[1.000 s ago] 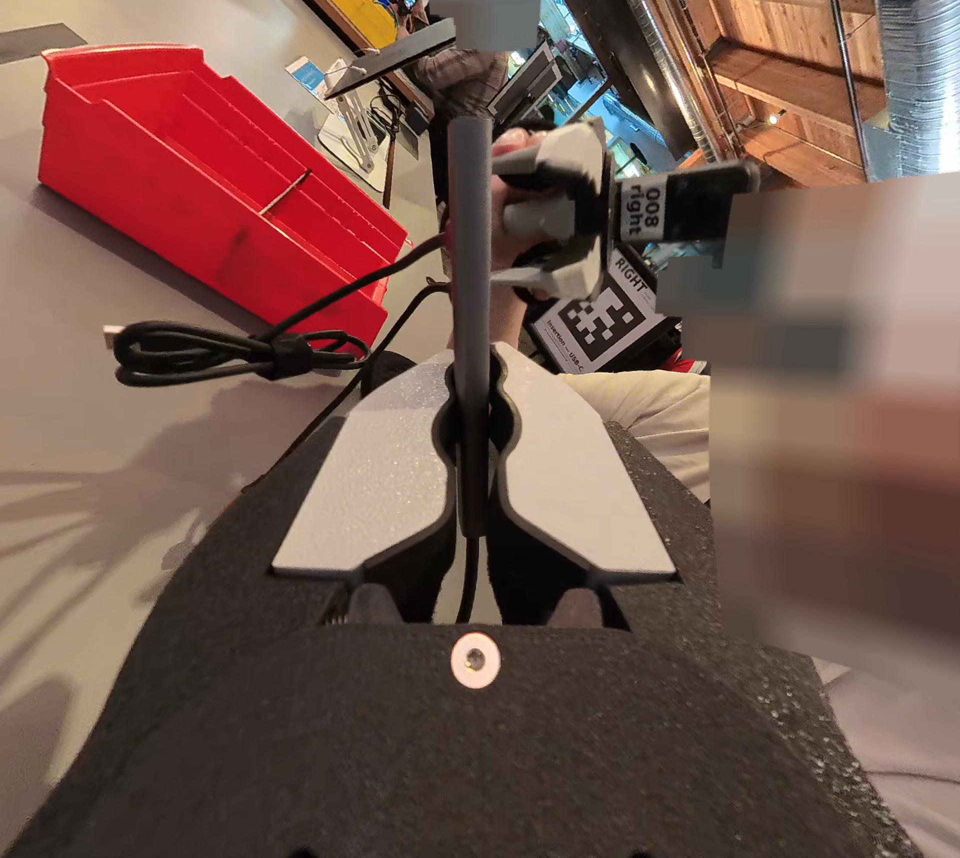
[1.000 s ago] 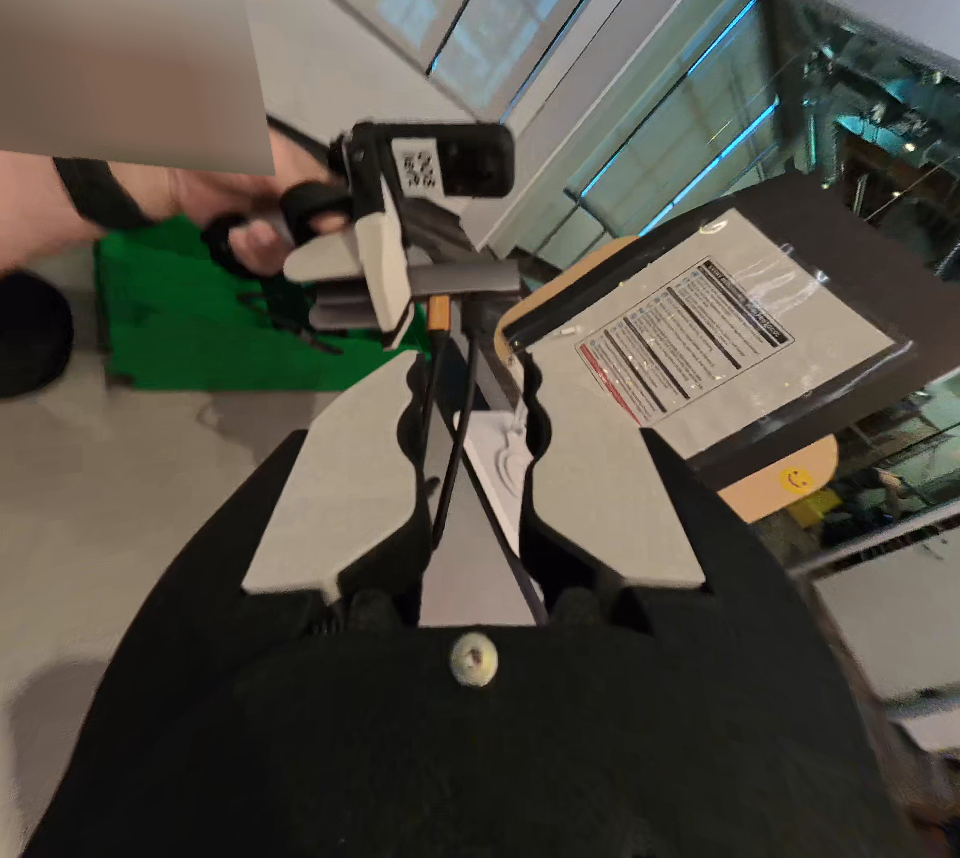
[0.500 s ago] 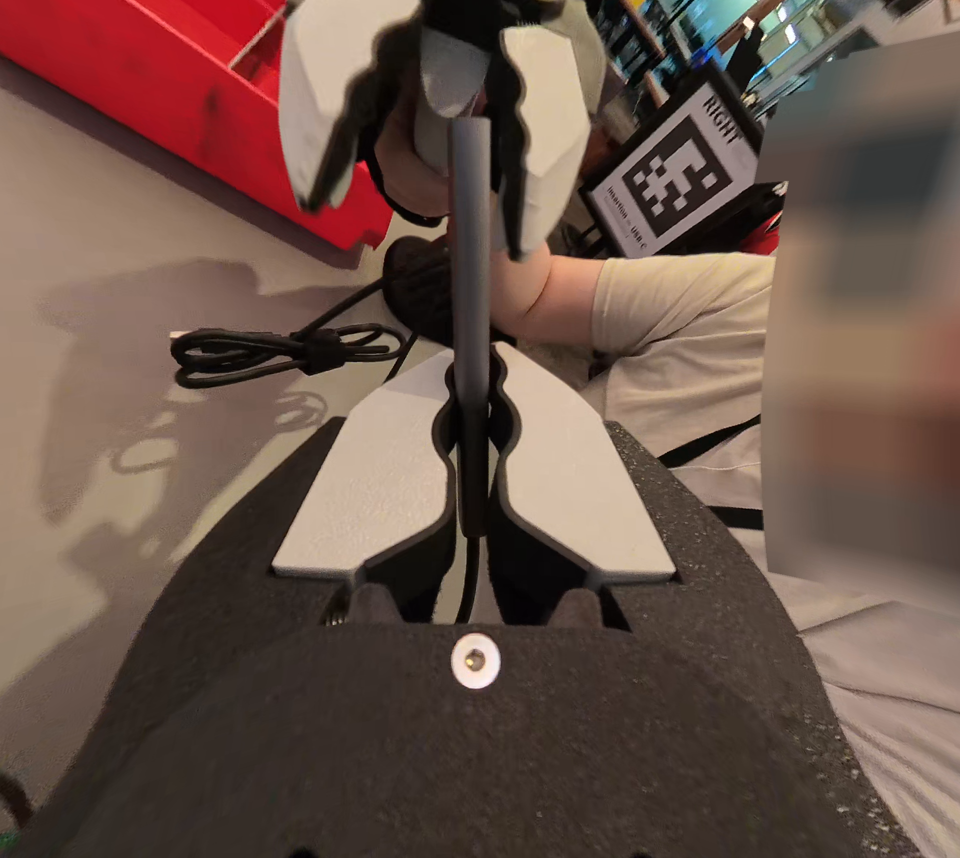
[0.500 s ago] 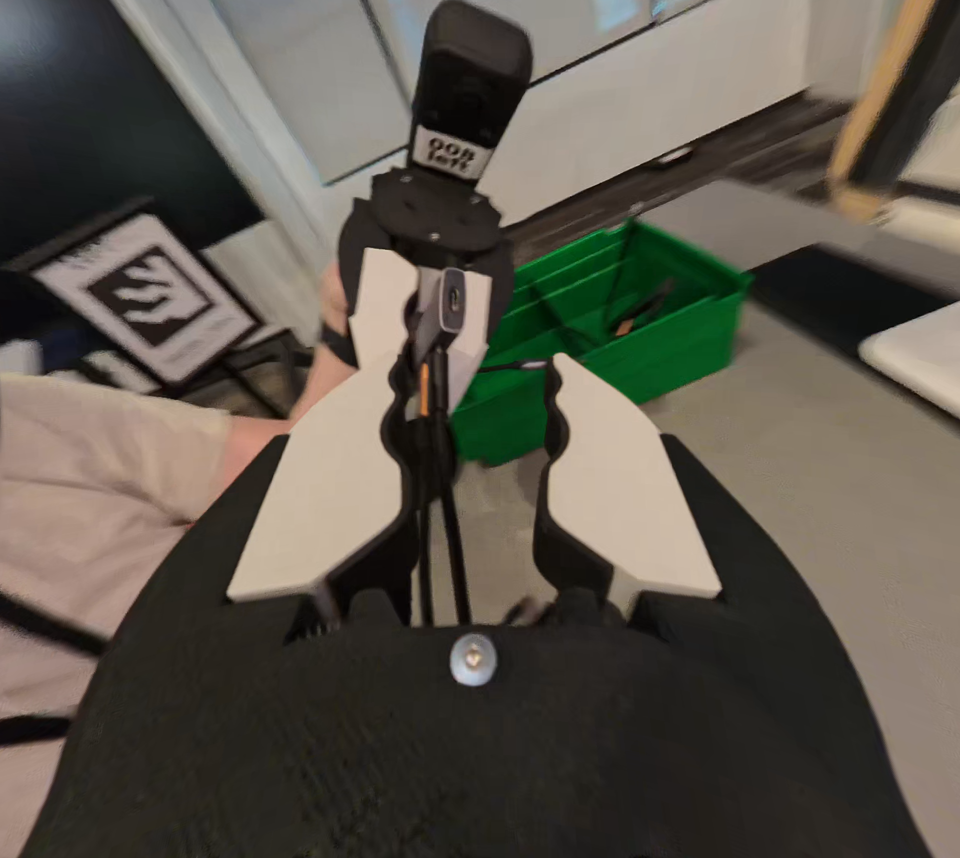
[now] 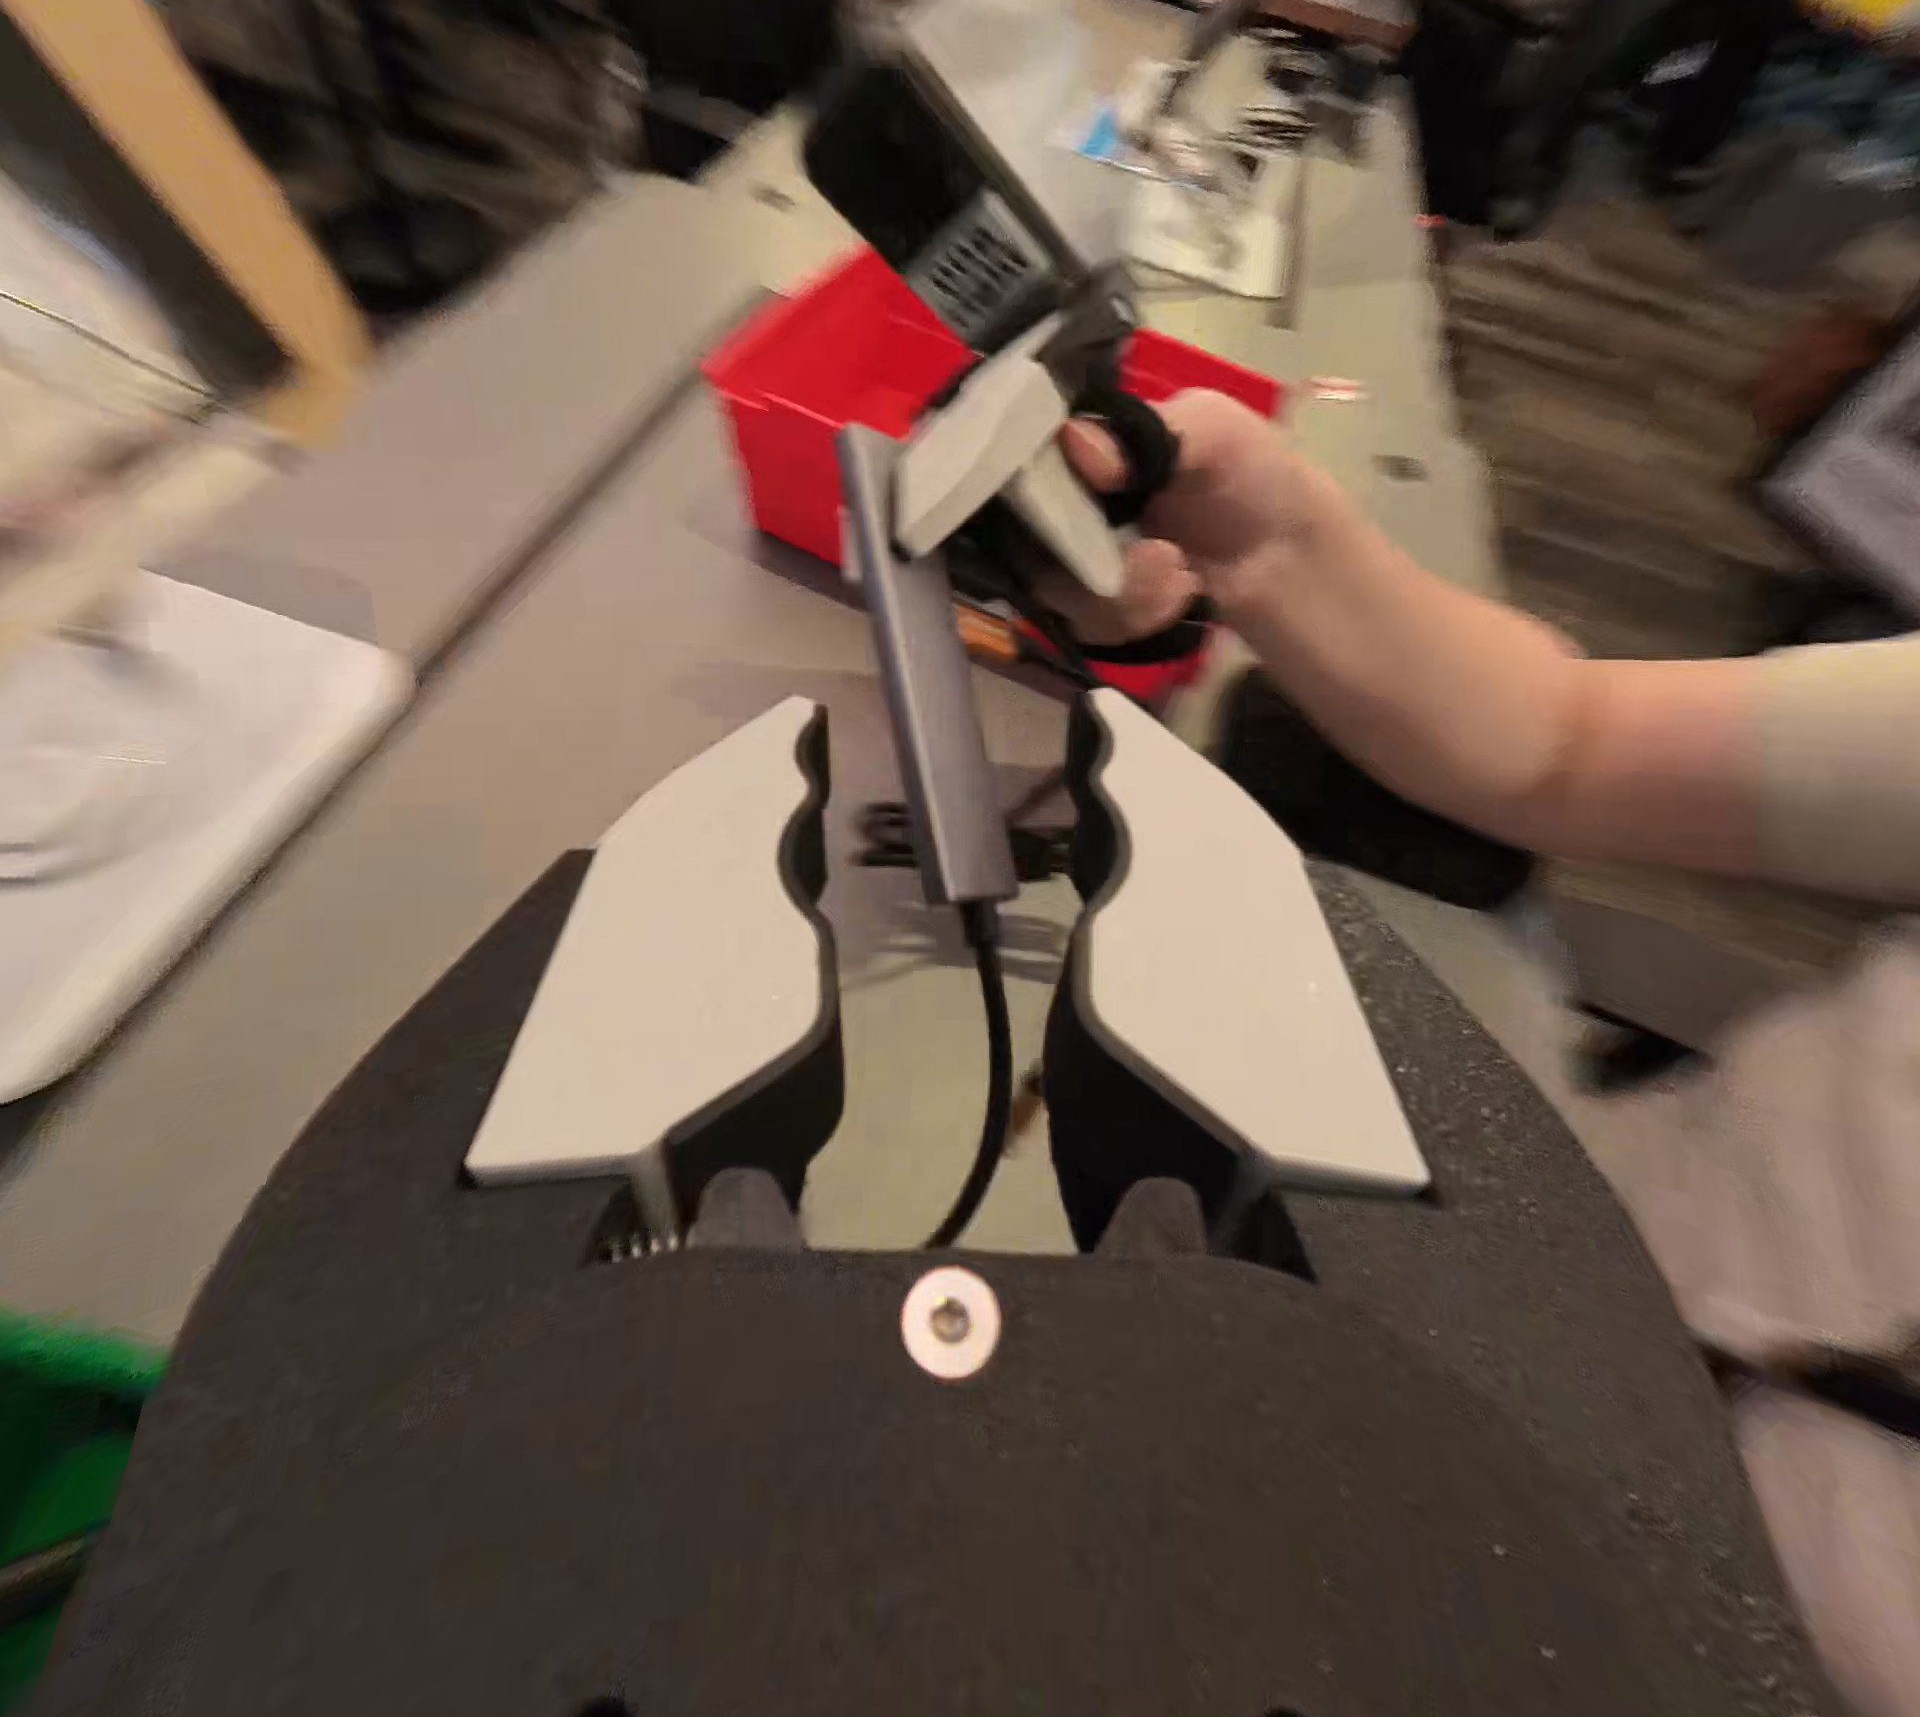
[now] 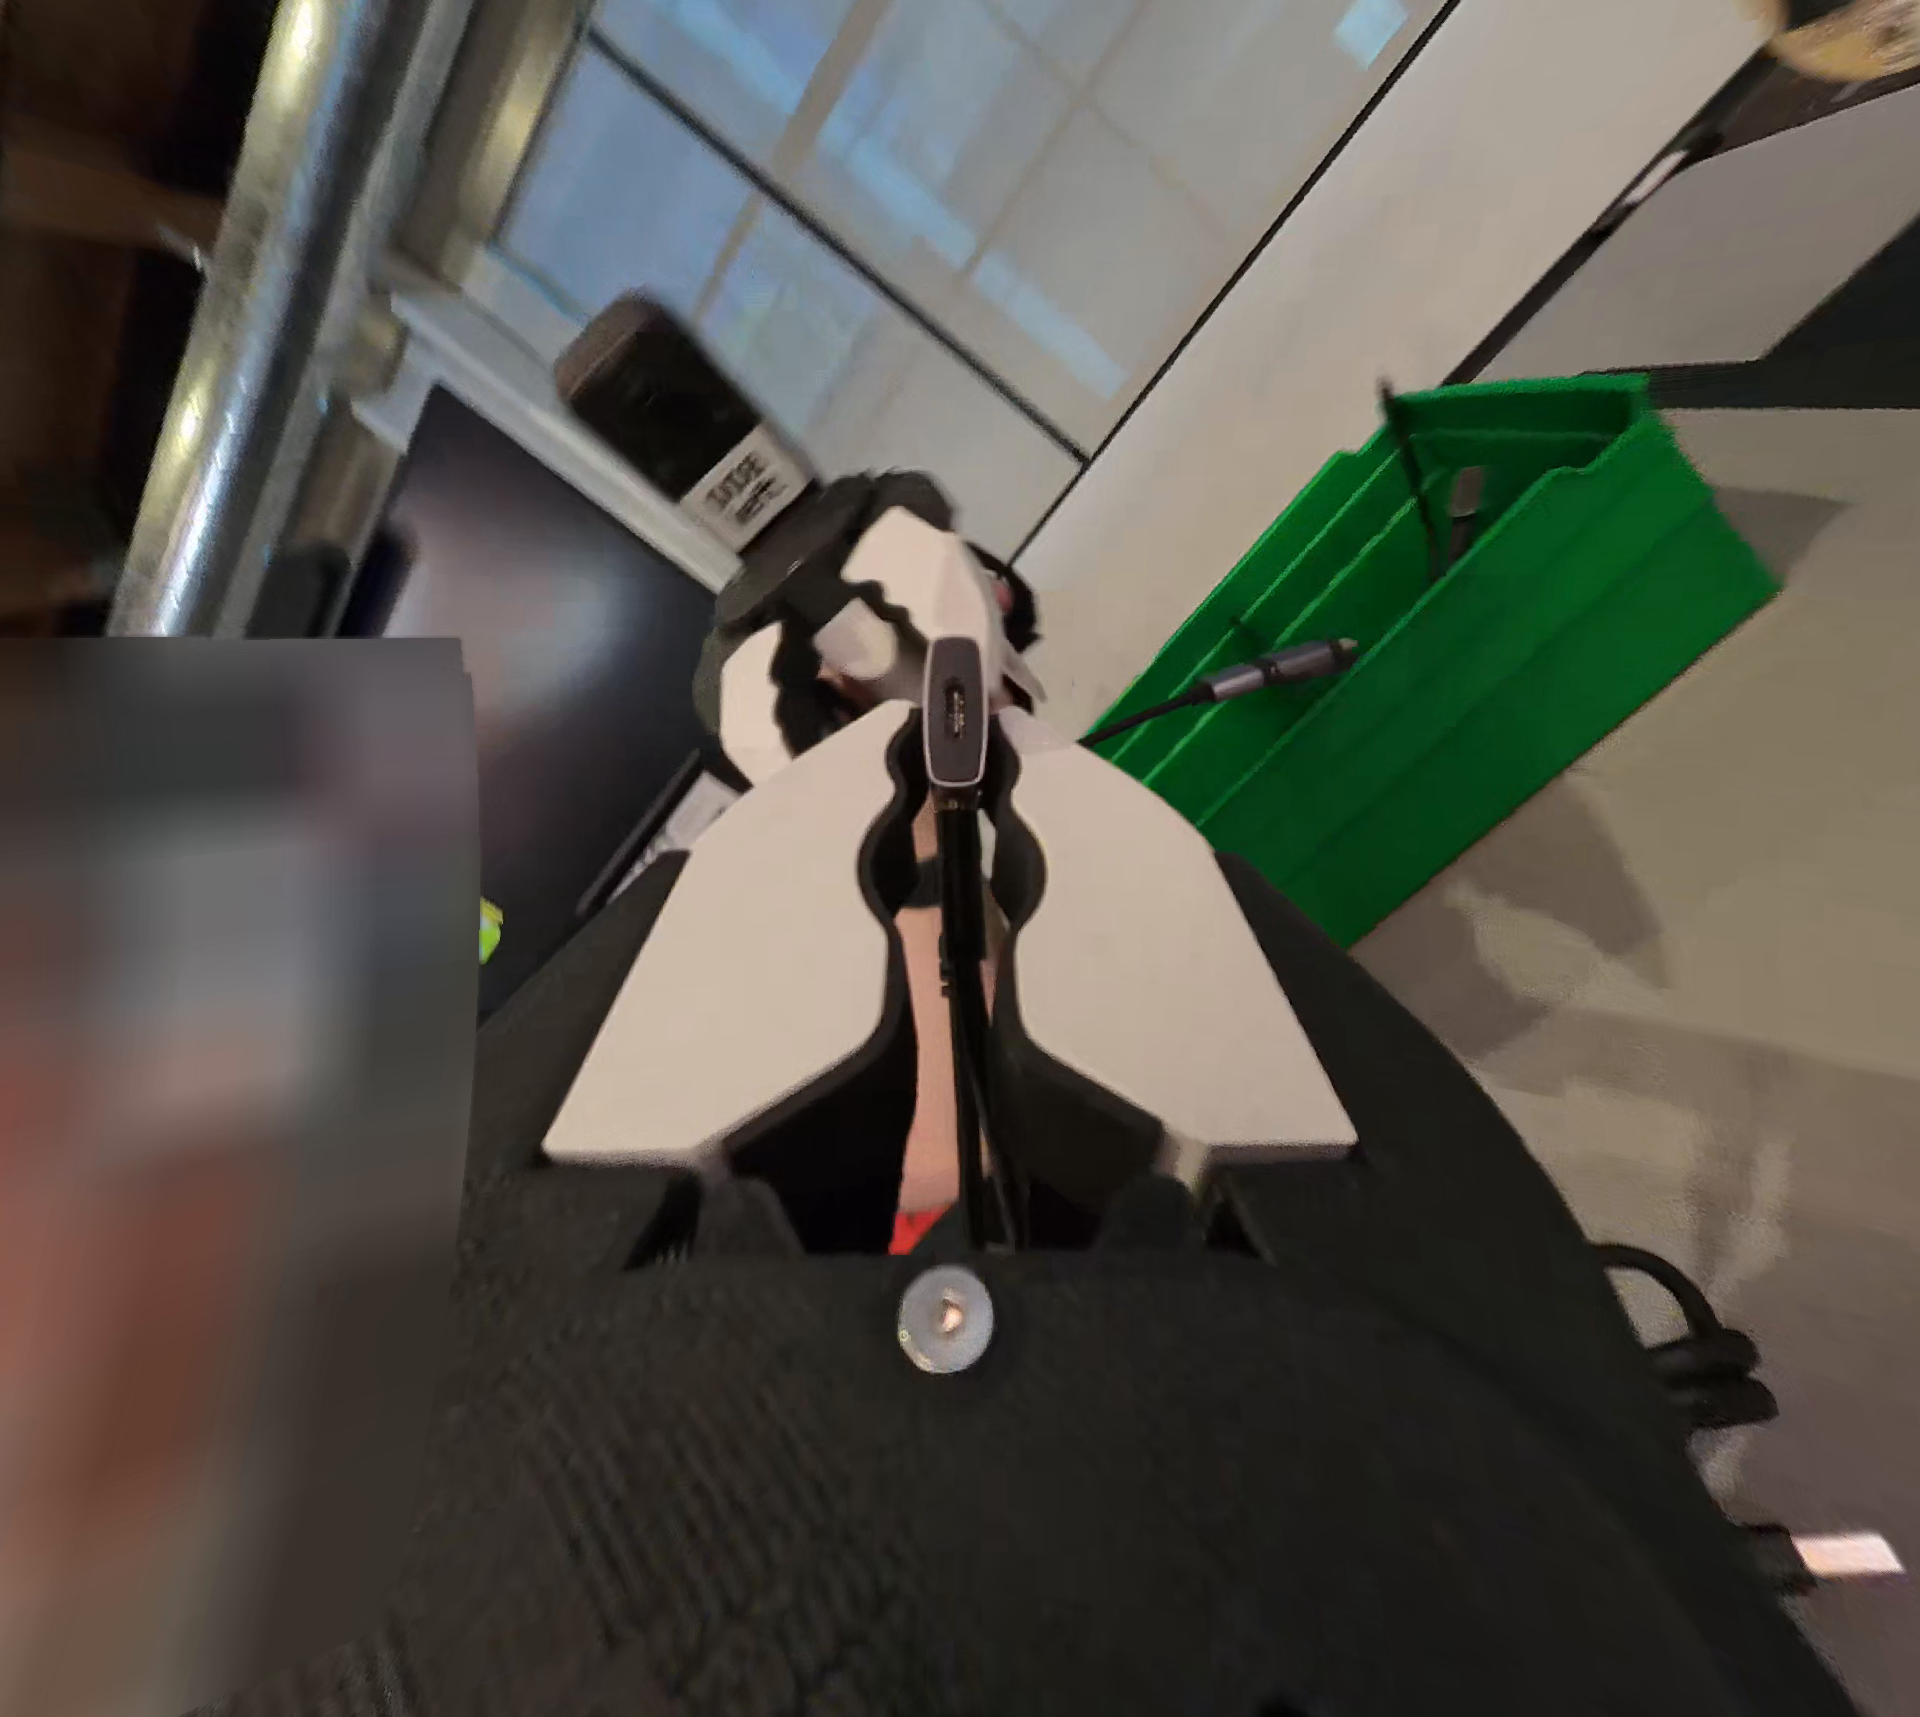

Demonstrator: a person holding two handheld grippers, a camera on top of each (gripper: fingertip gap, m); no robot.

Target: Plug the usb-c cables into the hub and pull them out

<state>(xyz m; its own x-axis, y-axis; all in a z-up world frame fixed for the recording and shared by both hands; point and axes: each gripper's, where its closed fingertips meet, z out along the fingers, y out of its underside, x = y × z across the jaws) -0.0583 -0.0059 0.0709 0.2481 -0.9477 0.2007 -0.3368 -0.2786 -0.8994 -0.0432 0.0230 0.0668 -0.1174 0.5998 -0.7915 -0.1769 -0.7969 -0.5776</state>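
The fingers [image 5: 675, 940] of the left gripper [image 5: 945, 711] stand wide apart, with the grey hub [image 5: 920, 680] slanting through the gap and touching neither side. Half a second ago the same fingers were clamped tight on it. The right gripper [image 6: 953, 732] now has it: its fingers [image 6: 1143, 940] are drawn narrow around the hub's end, and dark cable [image 6: 961, 992] runs back between them toward the camera. In the left wrist view, the right gripper is seen pinching the hub's far end, with a hand [image 5: 1216, 504] behind it. The hub's own lead [image 5: 992, 1044] hangs from the near end. An orange plug [image 5: 982, 628] sits against the hub's side below the right gripper. Blur hides whether it is seated in a port.

The hub hangs in the air above the grey table [image 5: 582, 680]. A red bin [image 5: 810, 420] stands behind it in the left view. In the right view, a green bin [image 6: 1507, 732] holds a spare grey connector [image 6: 1278, 665].

The hub appears to have passed from left to right. That would free the left gripper to take a plug, either to press it home or to draw it out while the right steadies the hub. With heavy motion blur in both views, the grip at the hub's tip looks slim, and a hard tug on a cable could twist it loose.
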